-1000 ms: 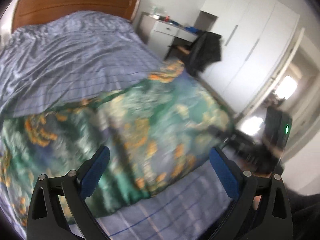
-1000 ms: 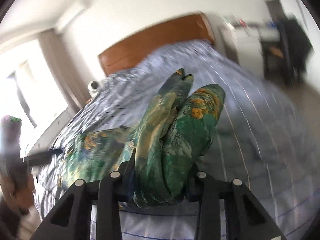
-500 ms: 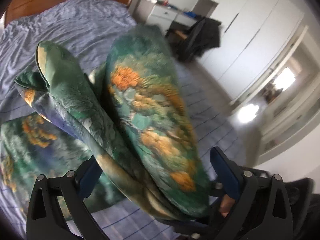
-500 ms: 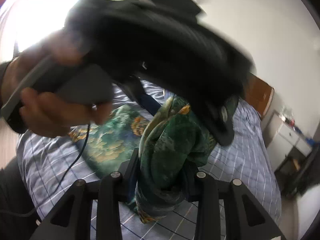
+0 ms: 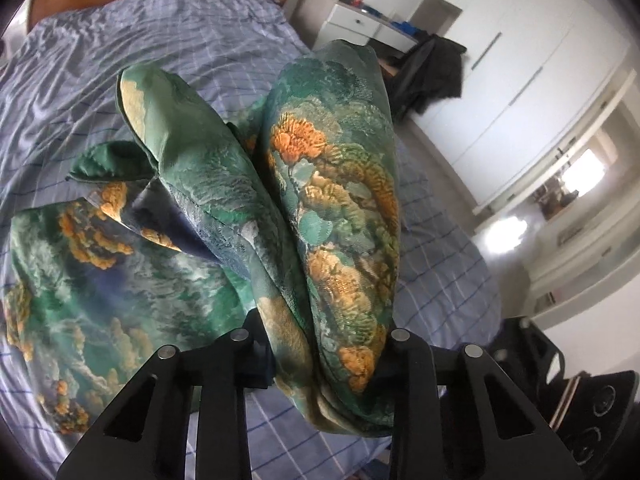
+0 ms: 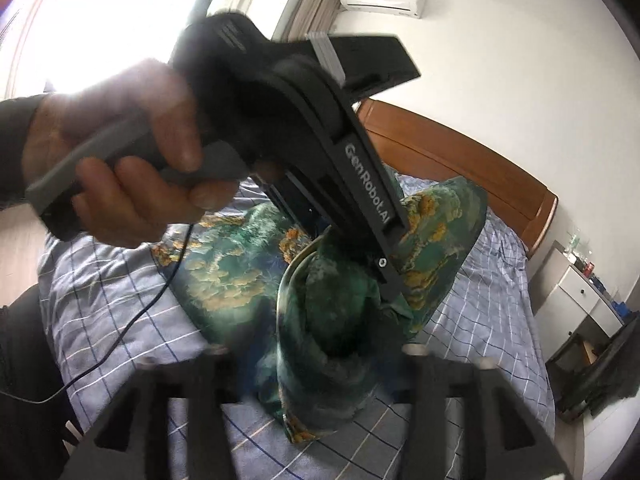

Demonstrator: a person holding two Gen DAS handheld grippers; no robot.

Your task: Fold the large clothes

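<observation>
Left gripper (image 5: 320,344) jaws closing, pinching a thick bunched fold of the green, orange-flowered silky garment (image 5: 332,184) right between them; the rest trails onto the blue checked bedsheet (image 5: 436,264). Right gripper (image 6: 316,364) jaws opening, blurred, the same bunch hanging between them, grip unclear
</observation>
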